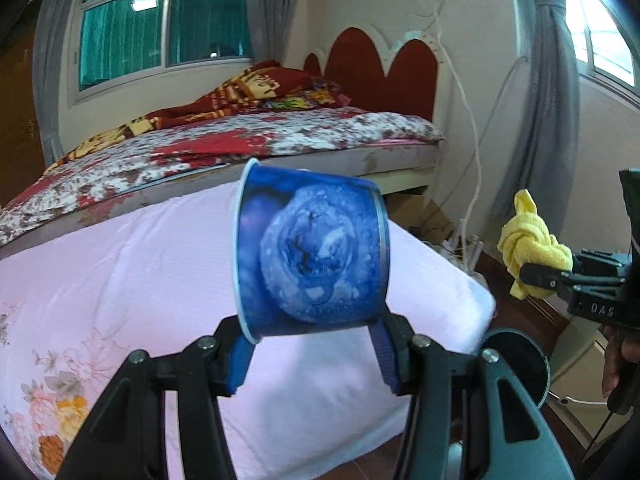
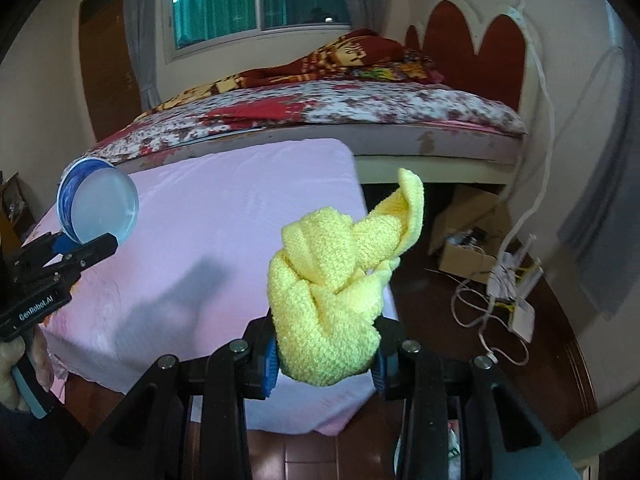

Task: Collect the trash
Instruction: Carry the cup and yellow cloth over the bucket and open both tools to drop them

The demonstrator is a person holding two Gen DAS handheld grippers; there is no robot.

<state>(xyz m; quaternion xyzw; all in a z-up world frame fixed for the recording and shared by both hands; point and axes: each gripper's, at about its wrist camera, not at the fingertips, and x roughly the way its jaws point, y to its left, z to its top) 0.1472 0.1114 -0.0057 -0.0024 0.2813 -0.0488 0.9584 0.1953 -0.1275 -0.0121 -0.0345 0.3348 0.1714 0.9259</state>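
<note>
Left claw (image 1: 312,356) pinches a blue cup (image 1: 312,252) above the pink mattress (image 1: 120,280); right claw (image 2: 324,364) clamps a yellow cloth (image 2: 332,292) over its edge.

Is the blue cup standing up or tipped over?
Tipped on its side. The left gripper holds the blue cup sideways in the air, its rim facing left.

Both claws (image 1: 312,354) (image 2: 324,364) clamped, raised.
</note>
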